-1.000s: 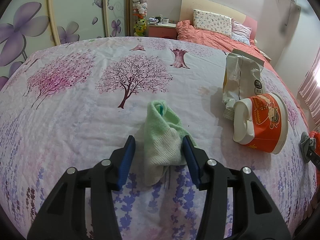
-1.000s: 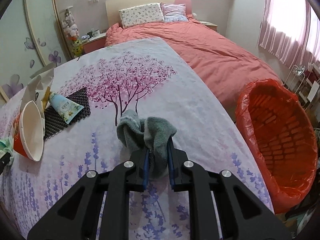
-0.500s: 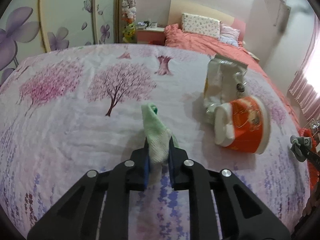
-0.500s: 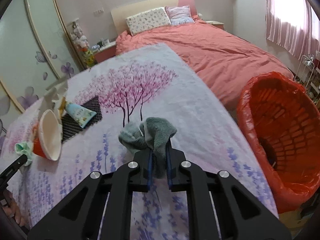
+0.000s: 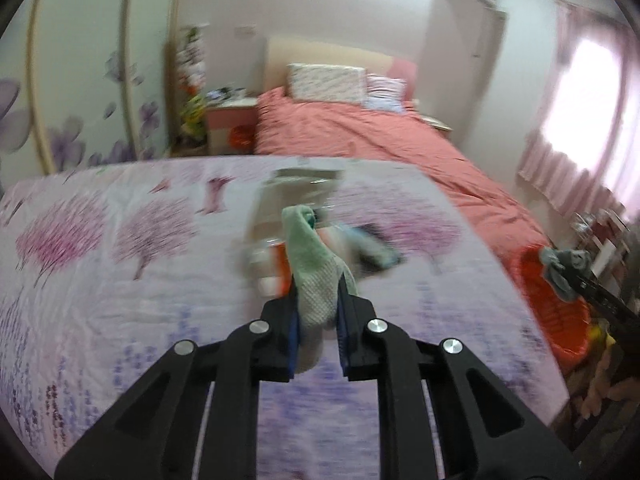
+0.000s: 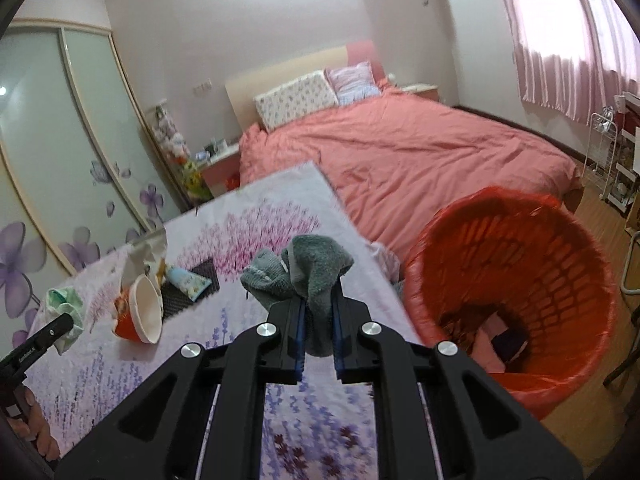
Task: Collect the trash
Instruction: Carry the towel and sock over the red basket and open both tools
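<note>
While each gripper [image 5: 318, 312] [image 6: 319, 316] clamps a rag [image 5: 316, 268] [image 6: 308, 276], we judge little binned: cup [image 6: 140, 312], tube [image 6: 188, 282] and bag [image 6: 142, 254] remain beside the basket [image 6: 516, 304].

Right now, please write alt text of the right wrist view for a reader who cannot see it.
The right hand-held gripper is shut on a grey cloth above a floral bedspread. An orange-lined basket stands to its right, beside a pink bed.

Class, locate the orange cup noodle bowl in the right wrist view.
The orange cup noodle bowl lies tipped on the floral tablecloth at lower left, beside the black mesh mat and the crumpled bag.
</note>
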Demonstrator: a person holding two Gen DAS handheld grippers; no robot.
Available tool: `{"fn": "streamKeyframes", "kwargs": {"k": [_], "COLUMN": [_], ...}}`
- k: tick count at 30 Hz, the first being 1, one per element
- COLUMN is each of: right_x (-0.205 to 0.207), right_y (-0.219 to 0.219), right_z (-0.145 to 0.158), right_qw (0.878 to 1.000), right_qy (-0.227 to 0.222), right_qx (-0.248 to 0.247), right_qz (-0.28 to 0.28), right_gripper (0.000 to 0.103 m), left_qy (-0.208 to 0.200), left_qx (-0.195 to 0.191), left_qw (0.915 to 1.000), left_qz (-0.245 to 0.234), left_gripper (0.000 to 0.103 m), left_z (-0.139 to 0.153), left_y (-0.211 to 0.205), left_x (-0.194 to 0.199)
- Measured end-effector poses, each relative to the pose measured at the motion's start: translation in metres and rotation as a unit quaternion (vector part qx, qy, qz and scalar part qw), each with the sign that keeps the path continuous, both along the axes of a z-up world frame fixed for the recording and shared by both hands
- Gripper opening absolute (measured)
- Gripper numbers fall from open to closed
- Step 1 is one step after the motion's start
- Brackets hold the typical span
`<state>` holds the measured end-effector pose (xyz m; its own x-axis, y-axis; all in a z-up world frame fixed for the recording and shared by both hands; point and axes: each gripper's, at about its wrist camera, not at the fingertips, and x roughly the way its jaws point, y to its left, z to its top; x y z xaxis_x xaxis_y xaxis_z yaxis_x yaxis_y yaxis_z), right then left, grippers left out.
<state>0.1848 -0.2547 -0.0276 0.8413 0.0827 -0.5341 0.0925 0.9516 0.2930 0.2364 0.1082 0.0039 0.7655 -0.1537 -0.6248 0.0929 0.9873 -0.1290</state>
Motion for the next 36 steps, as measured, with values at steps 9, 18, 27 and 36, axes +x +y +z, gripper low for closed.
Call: {"fn": "streamKeyframes", "kwargs": {"k": [9,18,27,36], "right_x": [-0.026,-0.031,-0.016,-0.016], "right_y": [-0.049,-0.104,-0.145,-0.153], "right_z": [0.012,0.010,-0.011,-0.035], "right_qw": [0.997,0.990,0.987,0.988], "right_qy": [-0.034,-0.046,-0.035,-0.002], "right_qx": [-0.013,-0.003,0.024,0.018], "right_qz": [-0.070,-0.134,-0.152,-0.156], "right_gripper": [0.011,0.011,0.013,0.047], "left_qy": [-0.005,-0.007,0.009,0.020], "left_qx": [-0.020,-0.036,-0.012,0.032], "left_qw": [0.9892,0.9658,0.9537,0.9629], "left_qz": [-0.145,-0.257,-0.300,-0.267], "left_gripper": [0.016,0.017,0.031,0.056], "left_z": [0.012,0.011,-0.017,-0.047], "left_y": [-0.134,-0.252,-0.336,-0.336], "left_x": [-0.002,0.007,0.029,0.047]}}
